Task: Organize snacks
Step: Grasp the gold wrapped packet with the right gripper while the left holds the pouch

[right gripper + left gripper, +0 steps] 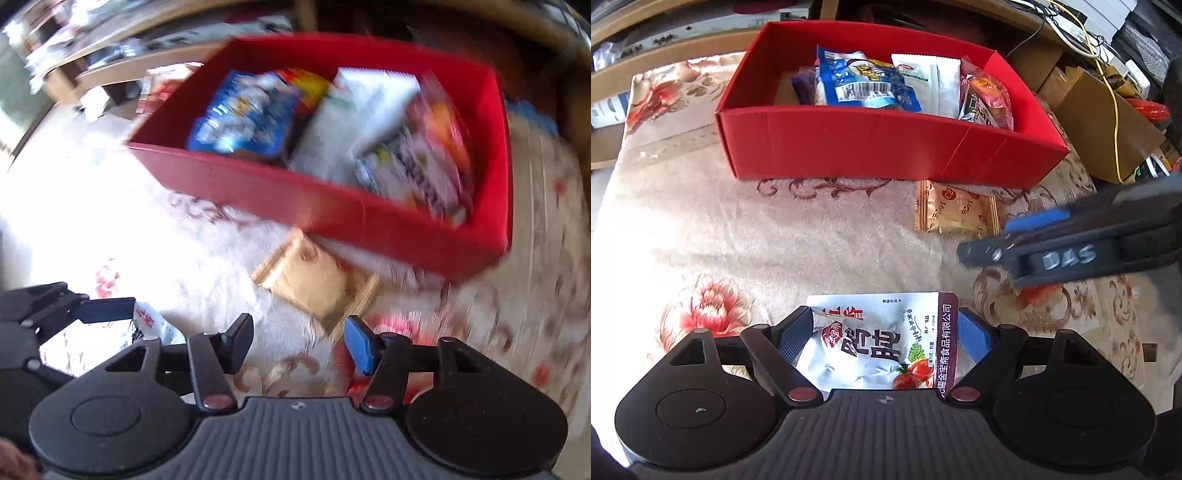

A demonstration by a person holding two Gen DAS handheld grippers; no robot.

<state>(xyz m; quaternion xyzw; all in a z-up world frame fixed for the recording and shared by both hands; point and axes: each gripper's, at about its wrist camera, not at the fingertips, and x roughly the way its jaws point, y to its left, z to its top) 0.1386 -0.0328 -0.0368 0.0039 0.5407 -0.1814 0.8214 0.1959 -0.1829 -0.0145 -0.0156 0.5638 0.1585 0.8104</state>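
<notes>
Two claws at mid-task: left claw [882, 334] grips a white snack pouch [882, 343] short of the red box [886, 147]; right claw [297, 341], open, apparently nears the gold packet [314, 277], next needing descent and closure.

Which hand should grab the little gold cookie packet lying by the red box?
Probably the right. The right gripper is open and empty, with the gold packet just ahead of its fingers. The left gripper already holds the white snack bag.
</notes>
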